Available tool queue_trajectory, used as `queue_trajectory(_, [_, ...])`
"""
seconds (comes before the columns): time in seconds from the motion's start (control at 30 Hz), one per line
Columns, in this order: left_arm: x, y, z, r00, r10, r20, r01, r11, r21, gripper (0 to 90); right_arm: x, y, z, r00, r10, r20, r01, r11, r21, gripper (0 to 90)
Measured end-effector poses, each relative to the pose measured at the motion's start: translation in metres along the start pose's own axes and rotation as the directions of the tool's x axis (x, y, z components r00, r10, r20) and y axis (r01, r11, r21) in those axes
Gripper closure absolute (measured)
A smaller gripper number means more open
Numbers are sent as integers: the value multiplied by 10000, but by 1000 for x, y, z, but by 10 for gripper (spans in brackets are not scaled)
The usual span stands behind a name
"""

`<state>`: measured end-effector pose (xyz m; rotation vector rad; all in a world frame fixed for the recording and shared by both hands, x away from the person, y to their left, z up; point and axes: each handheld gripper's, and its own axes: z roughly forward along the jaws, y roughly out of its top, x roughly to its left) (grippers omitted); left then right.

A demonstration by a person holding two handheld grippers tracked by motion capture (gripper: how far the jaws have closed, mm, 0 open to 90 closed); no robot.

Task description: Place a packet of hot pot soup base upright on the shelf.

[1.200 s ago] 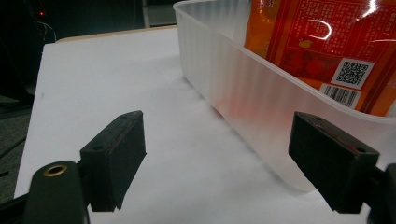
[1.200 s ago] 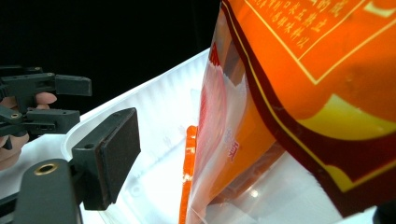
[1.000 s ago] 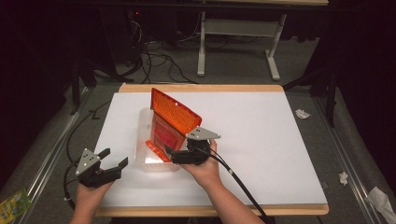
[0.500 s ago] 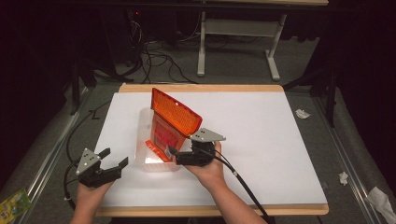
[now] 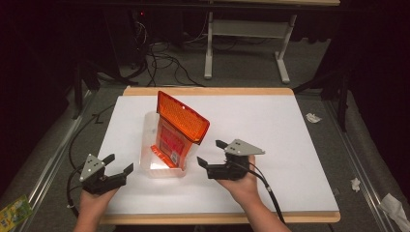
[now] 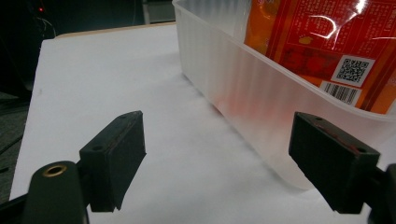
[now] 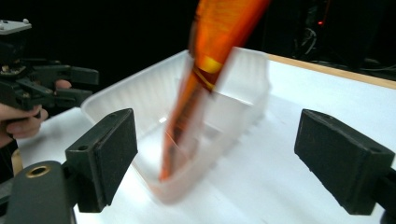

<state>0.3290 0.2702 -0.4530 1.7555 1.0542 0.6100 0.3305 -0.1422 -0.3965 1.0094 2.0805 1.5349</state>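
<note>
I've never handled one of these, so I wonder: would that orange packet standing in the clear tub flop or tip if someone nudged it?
Probably tips easily: the glossy orange plastic packet stands tilted, leaning in the translucent ribbed plastic tub. It likely bends rather than stays stiff, since its top edge folds over. Its shiny film looks slippery for the jaws.
</note>
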Motion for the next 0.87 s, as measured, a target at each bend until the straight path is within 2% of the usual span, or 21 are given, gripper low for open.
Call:
queue_trajectory(0.1, [0, -1, -1, 10000, -49, 18, 49, 10000, 21, 191, -14, -6, -21, 9994, -113, 318, 109, 9999, 130, 105])
queue_trajectory(0.2, [0, -1, -1, 9999, -105, -9, 105, 9999, -1, 191, -33, -16, -46, 9954, -150, 945, 119, 9994, 324, 78])
queue_trajectory(0.27, [0, -1, -2, 9999, -132, -9, 132, 9999, 18, 191, -49, -26, -67, 9885, -82, 1509, 14, 9990, 447, 69])
queue_trajectory(0.33, [0, -1, -2, 9998, -191, 13, 191, 9998, 62, 191, -67, -40, -91, 9778, 150, 2090, -261, 9984, 504, 63])
queue_trajectory(0.4, [0, -2, -2, 9997, -226, 51, 225, 9997, 77, 191, -79, -52, -110, 9674, 323, 2513, -465, 9976, 507, 55])
queue_trajectory(0.43, [-1, -2, -1, 9997, -213, 69, 212, 9997, 110, 190, -86, -60, -121, 9582, 277, 2849, -452, 9975, 549, 53])
queue_trajectory(0.47, [-2, -1, 0, 9998, -174, 89, 173, 9997, 155, 190, -92, -65, -129, 9529, 308, 3017, -487, 9975, 520, 53])
queue_trajectory(0.5, [-2, -1, 1, 9998, -163, 88, 162, 9997, 169, 189, -97, -69, -135, 9490, 596, 3097, -754, 9964, 394, 51])
queue_trajectory(0.53, [-2, -1, 1, 9998, -163, 88, 162, 9997, 169, 189, -97, -69, -135, 9490, 596, 3097, -754, 9964, 394, 51])
queue_trajectory(0.57, [-4, -1, 4, 9999, -103, 111, 100, 9996, 270, 189, -107, -71, -142, 9414, 1077, 3197, -1177, 9930, 122, 49])
queue_trajectory(0.6, [-5, -1, 5, 9999, -118, 113, 114, 9994, 322, 188, -108, -71, -142, 9400, 1146, 3215, -1233, 9923, 66, 49])
queue_trajectory(0.67, [-5, -1, 7, 9998, -170, 104, 166, 9992, 372, 188, -110, -70, -142, 9397, 1259, 3180, -1305, 9914, -68, 51])
queue_trajectory(0.87, [-5, -1, 3, 9999, -110, 65, 108, 9996, 279, 186, -109, -72, -137, 9435, 1202, 3088, -1294, 9915, 93, 52])
